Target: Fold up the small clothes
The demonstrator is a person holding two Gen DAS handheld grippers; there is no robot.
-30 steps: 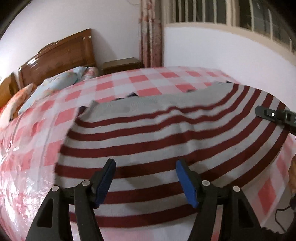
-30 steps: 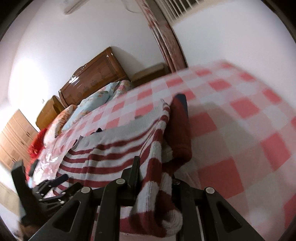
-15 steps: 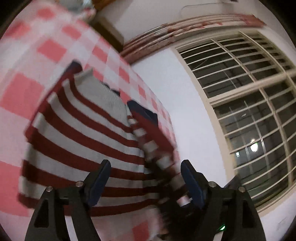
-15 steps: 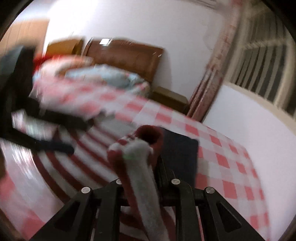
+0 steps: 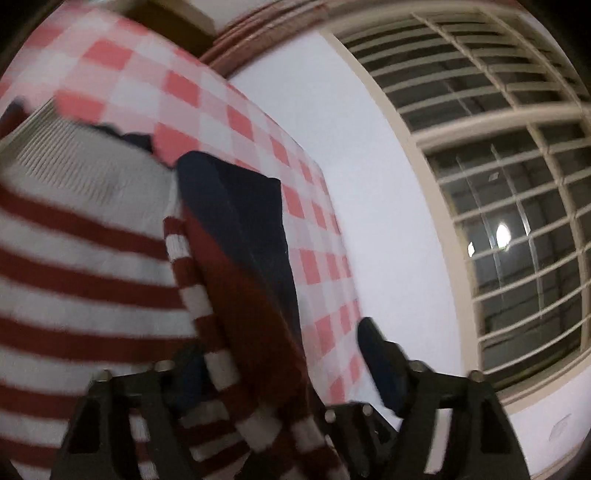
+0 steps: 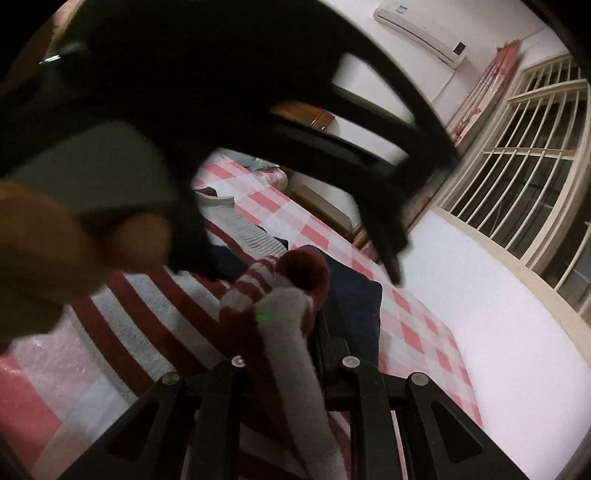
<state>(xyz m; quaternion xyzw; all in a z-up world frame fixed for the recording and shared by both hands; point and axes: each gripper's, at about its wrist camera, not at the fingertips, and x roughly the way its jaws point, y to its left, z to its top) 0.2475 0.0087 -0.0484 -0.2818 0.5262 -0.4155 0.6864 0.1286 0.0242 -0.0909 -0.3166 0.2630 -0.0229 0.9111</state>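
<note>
A red-and-white striped knit sweater (image 5: 85,266) is spread on a bed covered with a pink-and-white checked bedsheet (image 5: 236,122). Its grey ribbed upper part lies toward the far end of the bed, and a dark navy panel (image 5: 240,221) is seen at the sweater's edge, on the side toward the white wall (image 5: 373,206) under the barred window (image 5: 517,206).

In the left wrist view, a raised fold of the sweater's striped sleeve (image 5: 236,332) is seen between the fingers of the left gripper (image 5: 280,354). The jaws have just been closing on this fold, with a clear gap between them; the view is blurred, and it cannot be told whether the blue pads (image 5: 380,354) press on the cloth.

In the right wrist view, the right gripper (image 6: 291,354) is seen clamped on a bunched ridge of the same striped knit (image 6: 291,332), which is lifted above the flat part of the sweater and runs back between the two black fingers. The flat striped body is seen to the left of this ridge, lying on the bedsheet.

The upper left of the right wrist view is filled by the dark, blurred frame of the left gripper (image 6: 258,122), and part of a person's hand (image 6: 66,243) is seen close to the lens. An air conditioner (image 6: 421,29) is mounted high on the wall, and a floral curtain (image 6: 480,85) hangs beside the window.
</note>
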